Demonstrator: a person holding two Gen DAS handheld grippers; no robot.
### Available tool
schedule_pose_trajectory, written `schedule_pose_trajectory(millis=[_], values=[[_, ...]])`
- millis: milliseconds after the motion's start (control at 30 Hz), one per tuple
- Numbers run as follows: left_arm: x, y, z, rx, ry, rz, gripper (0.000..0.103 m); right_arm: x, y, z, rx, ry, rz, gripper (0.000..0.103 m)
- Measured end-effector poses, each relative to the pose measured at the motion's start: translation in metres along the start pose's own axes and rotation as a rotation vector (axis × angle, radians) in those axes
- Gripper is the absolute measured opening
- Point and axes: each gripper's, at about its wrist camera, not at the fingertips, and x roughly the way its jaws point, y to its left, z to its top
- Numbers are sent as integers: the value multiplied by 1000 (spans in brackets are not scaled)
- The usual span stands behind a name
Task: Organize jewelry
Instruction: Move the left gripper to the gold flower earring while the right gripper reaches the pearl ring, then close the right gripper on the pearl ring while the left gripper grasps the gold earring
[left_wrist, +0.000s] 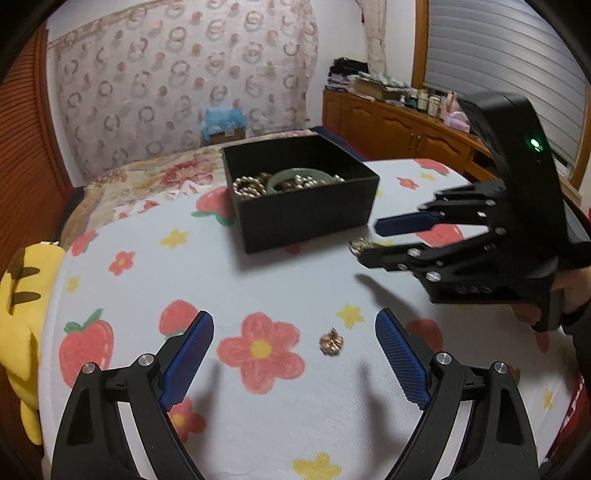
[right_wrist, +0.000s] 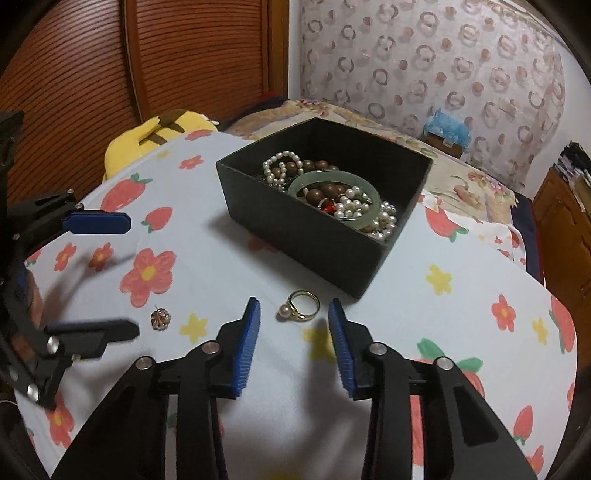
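A black open box stands on the flowered cloth, holding pearl strands, brown beads and a green jade bangle. A gold pearl ring lies on the cloth just in front of my right gripper, which is open and empty; the ring also shows at that gripper's tips in the left wrist view. A small rose-gold flower earring lies ahead of my left gripper, which is open and empty.
A yellow plush toy lies at the cloth's left edge. Patterned bedding lies behind the box. A wooden cabinet with clutter stands far right.
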Motion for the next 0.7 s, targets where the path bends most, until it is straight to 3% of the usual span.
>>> schedule_pose_trajectory(millis=[167, 333, 400, 533, 567, 600, 700], values=[[1, -5, -4, 10, 9, -26, 86, 10, 2, 3, -12, 23, -23, 39], [3, -12, -7, 17, 20, -42, 66, 13, -1, 4, 13, 19, -8, 35], [4, -15, -8, 26, 28, -45, 61, 12, 0, 3, 9, 14, -5, 26], [8, -21, -11, 50, 53, -40, 46, 8, 6, -1, -26, 7, -12, 23], [8, -22, -11, 53, 58, -42, 38, 7, 6, -2, -28, 4, -13, 17], [9, -23, -11, 54, 66, -48, 35, 5, 6, -2, -26, 1, -11, 13], [11, -24, -9, 55, 66, -40, 35, 3, 7, -3, -29, 4, -8, 13]])
